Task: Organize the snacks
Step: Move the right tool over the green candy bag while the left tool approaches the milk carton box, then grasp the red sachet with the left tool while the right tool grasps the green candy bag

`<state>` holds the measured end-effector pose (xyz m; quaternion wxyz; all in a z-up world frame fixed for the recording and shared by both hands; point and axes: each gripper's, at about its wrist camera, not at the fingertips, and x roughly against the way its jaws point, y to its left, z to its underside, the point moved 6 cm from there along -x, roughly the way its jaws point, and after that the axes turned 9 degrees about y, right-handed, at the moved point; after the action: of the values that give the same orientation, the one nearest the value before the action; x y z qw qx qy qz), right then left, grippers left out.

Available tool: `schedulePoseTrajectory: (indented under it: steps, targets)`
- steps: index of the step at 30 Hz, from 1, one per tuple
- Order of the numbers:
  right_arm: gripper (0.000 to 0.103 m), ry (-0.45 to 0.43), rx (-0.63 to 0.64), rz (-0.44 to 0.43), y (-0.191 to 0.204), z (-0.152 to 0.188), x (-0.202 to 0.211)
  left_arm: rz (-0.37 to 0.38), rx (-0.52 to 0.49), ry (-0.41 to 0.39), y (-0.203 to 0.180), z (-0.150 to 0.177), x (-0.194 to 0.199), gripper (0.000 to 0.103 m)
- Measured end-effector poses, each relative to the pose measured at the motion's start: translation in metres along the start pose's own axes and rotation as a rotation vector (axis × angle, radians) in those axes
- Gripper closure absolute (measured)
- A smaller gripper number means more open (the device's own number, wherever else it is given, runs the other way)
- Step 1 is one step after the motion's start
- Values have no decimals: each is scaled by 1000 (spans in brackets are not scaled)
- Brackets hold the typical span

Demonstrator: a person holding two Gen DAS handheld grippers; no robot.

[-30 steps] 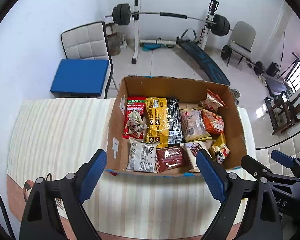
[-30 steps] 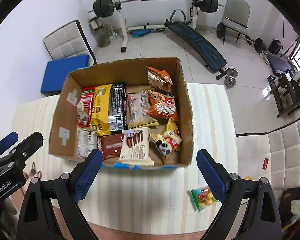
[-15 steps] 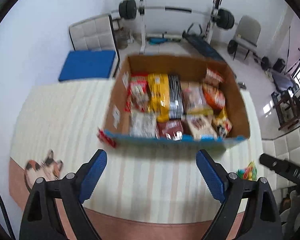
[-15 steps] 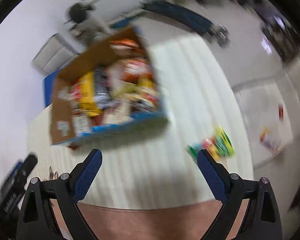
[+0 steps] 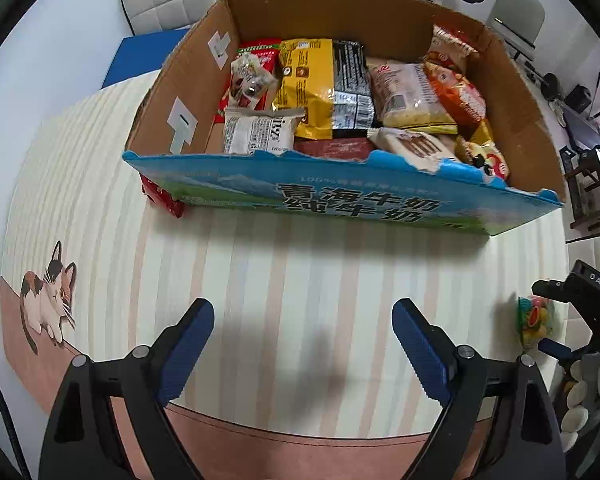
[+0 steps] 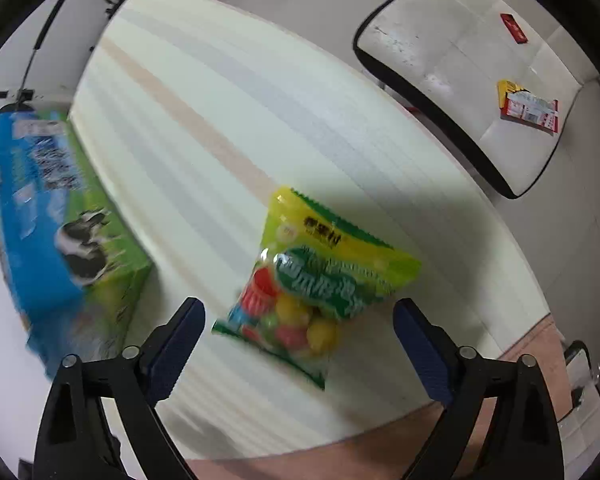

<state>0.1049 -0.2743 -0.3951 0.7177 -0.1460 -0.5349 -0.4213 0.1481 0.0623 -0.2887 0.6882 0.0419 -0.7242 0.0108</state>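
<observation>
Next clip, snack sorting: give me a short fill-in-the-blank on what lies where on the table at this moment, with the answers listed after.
1. The green and yellow candy bag lies flat on the striped ____.
2. The candy bag lies between the fingers of the ____ gripper, whose jaws are closing but not yet touching it.
3. The other snacks sit inside a cardboard ____ with a blue printed front.
4. A small ____ packet sticks out from under the carton's left corner.

Missing words: tablecloth; right; box; red
</observation>
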Motion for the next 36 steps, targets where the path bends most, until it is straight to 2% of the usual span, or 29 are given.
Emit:
schedulePoseTrajectory:
  steps: [1,5,6,12,16,18,23,26,28,32,36]
  targets:
    - [12,-16,3,17,2,-1,2,-3,2,0,2,0,-1,12]
    - [32,-63,76,98,15,1,8,-8,14,-1,10,-4,-5,12]
    - [34,-66,112,112,20,5,8,-8,19,-2,13,-5,-6,12]
    - [38,-60,283,188,53,40,-4,-12,64,-4,39,-13,-9,12]
    - [39,-31,400,178,88,82,-19,2,138,-20,81,-16,-4,12]
    - [39,-9,438,156,108,99,-26,30,208,-12,115,-21,-5,12]
    - [39,35,488,98,158,138,-54,229,428,100,198,-43,-33,12]
    - [40,37,502,98,177,157,-64,352,559,118,232,-55,-48,12]
    - [44,37,502,101,189,168,-69,411,611,138,241,-63,-60,12]
    - [44,21,502,130,199,176,-78,569,699,217,243,-82,-95,12]
    - [44,8,490,161,193,177,-84,621,704,261,236,-96,-116,12]
